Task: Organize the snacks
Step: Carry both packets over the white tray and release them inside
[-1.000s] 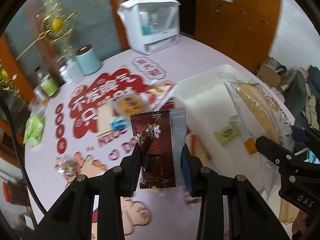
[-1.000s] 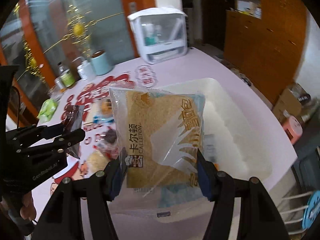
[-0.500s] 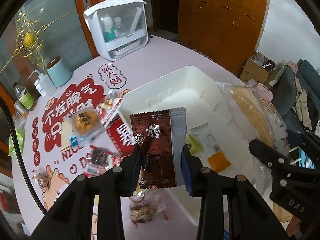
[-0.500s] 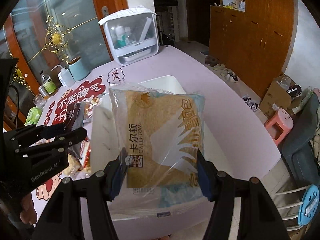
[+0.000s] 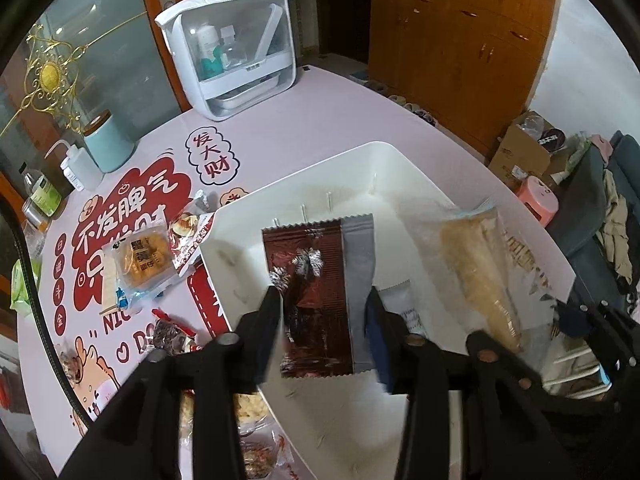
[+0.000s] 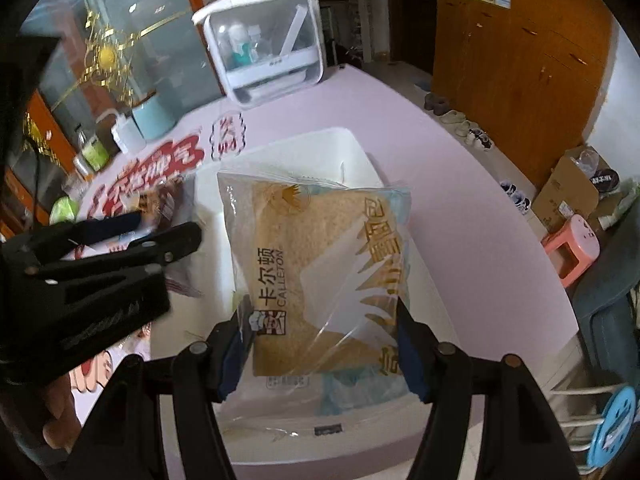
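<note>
Pink table (image 5: pixel 340 112), white bin (image 5: pixel 400 168), left hand-held gripper (image 5: pixel 324 316) opening around brown packet (image 5: pixel 316 280), right (image 6: pixel 320 344) gripping bread bag (image 6: pixel 320 264)

Left gripper (image 5: pixel 324 320) now over white bin (image 5: pixel 392 160), jaws opening around brown packet (image 5: pixel 316 280).

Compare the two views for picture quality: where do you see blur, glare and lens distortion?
Left wrist view: sharp tablecloth, smeared left gripper fingers, its jaws opening around the brown wrapper; room edges bow. Right wrist view: left side and left gripper blurred; glare streaks on the bread bag.
</note>
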Tool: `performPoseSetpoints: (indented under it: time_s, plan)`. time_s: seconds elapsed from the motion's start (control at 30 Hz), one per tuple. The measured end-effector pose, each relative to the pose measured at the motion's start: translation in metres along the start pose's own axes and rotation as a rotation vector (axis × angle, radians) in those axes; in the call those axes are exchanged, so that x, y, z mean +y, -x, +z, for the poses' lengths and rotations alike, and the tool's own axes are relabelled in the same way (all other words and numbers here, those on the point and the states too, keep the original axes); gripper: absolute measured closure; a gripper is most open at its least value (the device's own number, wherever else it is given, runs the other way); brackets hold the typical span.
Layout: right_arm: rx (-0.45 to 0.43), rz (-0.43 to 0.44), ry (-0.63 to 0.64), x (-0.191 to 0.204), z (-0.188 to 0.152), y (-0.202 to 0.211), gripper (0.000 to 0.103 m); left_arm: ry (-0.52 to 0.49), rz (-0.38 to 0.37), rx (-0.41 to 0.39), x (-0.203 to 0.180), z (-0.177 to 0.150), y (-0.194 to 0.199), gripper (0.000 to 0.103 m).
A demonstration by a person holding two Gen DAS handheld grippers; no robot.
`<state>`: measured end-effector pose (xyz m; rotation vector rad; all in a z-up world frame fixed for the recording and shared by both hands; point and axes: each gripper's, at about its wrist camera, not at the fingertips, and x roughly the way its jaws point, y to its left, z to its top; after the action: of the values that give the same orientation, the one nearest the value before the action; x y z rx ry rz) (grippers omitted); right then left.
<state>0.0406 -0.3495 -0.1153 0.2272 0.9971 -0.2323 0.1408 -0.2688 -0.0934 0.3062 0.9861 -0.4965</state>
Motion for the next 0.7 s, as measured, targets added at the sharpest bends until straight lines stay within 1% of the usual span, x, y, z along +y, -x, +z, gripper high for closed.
performPoseSetpoints:
  time_s: [0.03,0.07,0.13,0.23,0.27,0.3,0.37,0.47,0.7]
  plan:
    - [0.015,-0.017,0.02,0.002,0.0,-0.006,0.037,0.01,0.003,-0.004,0.001,0.001,-0.001,0.023]
    - [0.026,-0.027,0.032,0.004,-0.001,-0.01,0.037,0.023,0.005,-0.014,0.002,0.001,-0.001,0.006]
    - [0.065,-0.039,0.06,0.007,-0.004,-0.021,0.035,0.035,0.0,-0.03,0.004,0.001,-0.001,0.005]
    - [0.056,-0.021,0.082,0.011,-0.009,-0.023,0.03,0.042,-0.028,0.001,0.008,0.001,-0.006,0.005]
    - [0.044,-0.018,0.088,0.012,-0.01,-0.022,0.023,0.046,-0.028,0.009,0.01,0.0,-0.008,0.005]
    - [0.023,-0.016,0.095,0.013,-0.01,-0.02,0.012,0.052,-0.028,0.019,0.012,-0.001,-0.01,0.005]
    - [-0.008,-0.014,0.106,0.016,-0.009,-0.015,0.006,0.061,-0.029,0.033,0.016,-0.004,-0.013,0.005]
    - [-0.019,-0.022,0.118,0.02,-0.005,-0.013,0.006,0.072,-0.029,0.036,0.02,-0.009,-0.011,0.005]
    - [-0.003,-0.005,0.119,0.03,-0.009,-0.007,0.006,0.066,-0.022,0.026,0.028,-0.018,0.001,0.005]
